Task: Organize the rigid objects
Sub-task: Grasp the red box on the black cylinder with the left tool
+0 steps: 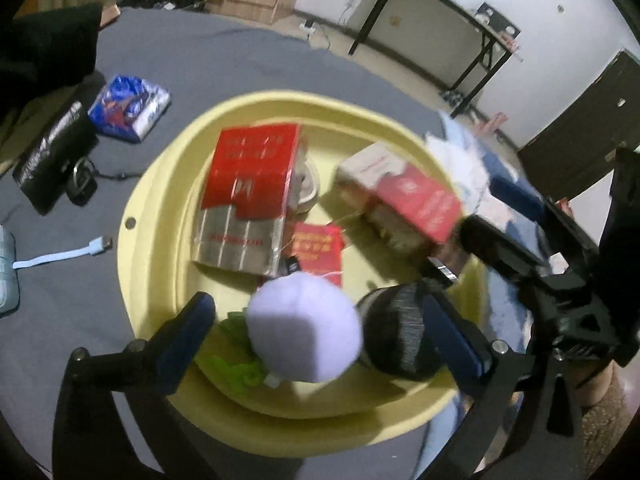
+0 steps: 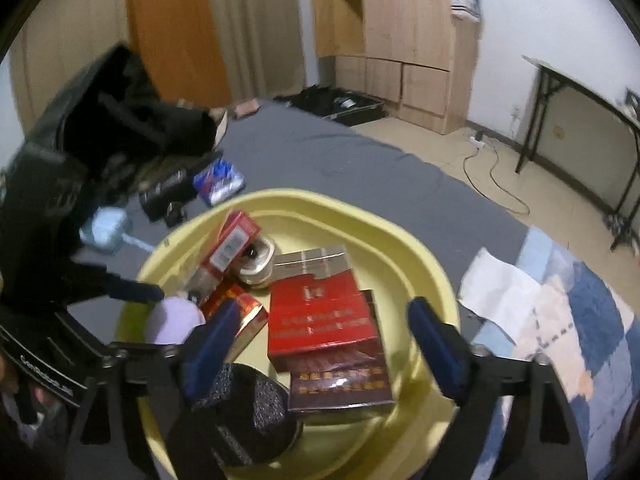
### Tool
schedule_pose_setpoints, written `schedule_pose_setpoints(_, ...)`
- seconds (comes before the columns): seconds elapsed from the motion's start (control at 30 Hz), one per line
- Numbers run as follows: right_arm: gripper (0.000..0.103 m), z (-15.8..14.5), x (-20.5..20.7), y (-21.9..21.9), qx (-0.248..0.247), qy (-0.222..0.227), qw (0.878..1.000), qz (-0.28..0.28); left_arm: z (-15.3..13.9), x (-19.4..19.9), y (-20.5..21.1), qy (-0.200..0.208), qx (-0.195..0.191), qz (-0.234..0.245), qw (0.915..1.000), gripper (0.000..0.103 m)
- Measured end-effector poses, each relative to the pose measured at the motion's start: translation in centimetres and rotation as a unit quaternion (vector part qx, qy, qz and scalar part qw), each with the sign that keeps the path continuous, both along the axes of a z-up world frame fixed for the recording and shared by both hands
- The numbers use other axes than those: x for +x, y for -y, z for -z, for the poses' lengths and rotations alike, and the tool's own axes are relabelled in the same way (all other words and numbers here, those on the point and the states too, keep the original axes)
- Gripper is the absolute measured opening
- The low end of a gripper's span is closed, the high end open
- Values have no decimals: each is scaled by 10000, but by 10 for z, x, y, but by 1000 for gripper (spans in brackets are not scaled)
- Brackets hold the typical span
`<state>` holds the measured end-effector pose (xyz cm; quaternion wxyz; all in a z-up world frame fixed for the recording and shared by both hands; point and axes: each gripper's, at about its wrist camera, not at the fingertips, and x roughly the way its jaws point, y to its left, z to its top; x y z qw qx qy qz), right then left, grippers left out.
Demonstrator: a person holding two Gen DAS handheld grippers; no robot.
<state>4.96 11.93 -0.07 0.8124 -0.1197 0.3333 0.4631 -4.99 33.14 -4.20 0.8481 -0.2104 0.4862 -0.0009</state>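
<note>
**In the basin.** Yellow basin (image 2: 442, 280) on the grey bed (image 2: 320, 152), holding most of the rigid items:
- Large red-and-silver box (image 1: 244, 200), lying flat, far left of centre in the left wrist view.
- Red-and-white carton (image 1: 404, 204), blurred, to its right near the far-right rim; whether it has settled I cannot tell.
- Small red packet (image 1: 320, 246), flat on the floor of the basin between the two.
- Tape roll (image 2: 256, 264), partly under the tilted red box.
- Dark maroon box (image 2: 340, 384), under a red pack, near side in the right wrist view.
- Black round object (image 1: 400, 332), near right.
- Lavender plush ball (image 1: 304, 328) with green piece (image 1: 236, 372), near edge; soft, not rigid.

**Still outside, on the bed, left and far of the basin.**
- Blue-and-silver packet (image 1: 128, 108).
- Black pouch (image 1: 52, 160) with a small black device beside it.
- Pale blue cable (image 1: 60, 256).

**Hand-held grippers.**
- Left hand-held gripper (image 1: 316, 332): released, jaws spread wide either side of the plush ball, pads not pressing on it.
- Right hand-held gripper (image 2: 320, 344): released, jaws wide above the red pack, gripping nothing.

**Progress, judged.** Well along: boxes are gathered in the basin. Left to do: fetch whichever bed items count as rigid.
</note>
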Motion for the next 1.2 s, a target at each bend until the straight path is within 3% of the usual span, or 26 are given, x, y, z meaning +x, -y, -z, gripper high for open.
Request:
schedule_pose_setpoints(0.07, 103, -13, 2, 24, 261, -50, 9994, 212, -13, 3, 2, 74, 29, 11, 10000, 103)
schedule_pose_setpoints(0.2, 103, -42, 7, 104, 662, 18, 9936, 917, -40, 18, 30, 209, 168, 314, 9991, 103)
schedule_pose_setpoints(0.3, 103, -49, 11, 181, 748, 221, 9853, 1523, -67, 49, 91, 283, 366, 893, 9949, 103)
schedule_pose_setpoints(0.43, 103, -29, 20, 283, 283, 569, 9690, 2386, -95, 79, 173, 494, 564, 1563, 9849, 103)
schedule_pose_setpoints(0.57, 103, 13, 38, 351, 143, 179, 9532, 3014, -102, 124, 273, 550, 235, 2152, 9747, 103)
schedule_pose_setpoints(0.67, 103, 29, 48, 359, 271, 102, 9549, 2957, -93, 151, 341, 411, 511, 2568, 9642, 103)
schedule_pose_setpoints(0.77, 103, 38, 53, 347, 241, 209, 9587, 2828, -79, 168, 382, 214, 796, 2923, 9528, 103)
schedule_pose_setpoints(0.97, 103, 74, 85, 346, 411, -85, 9561, 2900, -58, 205, 409, -153, 751, 2960, 9521, 100)
schedule_pose_setpoints(1.03, 103, 78, 89, 345, 373, -105, 9546, 2954, -50, 210, 415, -262, 735, 3074, 9484, 94)
schedule_pose_setpoints(1.07, 103, 79, 91, 345, 368, -129, 9542, 2966, -45, 213, 417, -312, 763, 3077, 9479, 85)
schedule_pose_setpoints(1.17, 103, 79, 93, 347, 416, -156, 9525, 3012, -32, 216, 415, -426, 772, 2895, 9531, 62)
schedule_pose_setpoints(1.2, 103, 79, 93, 347, 430, -146, 9520, 3027, -31, 216, 413, -401, 804, 2835, 9548, 60)
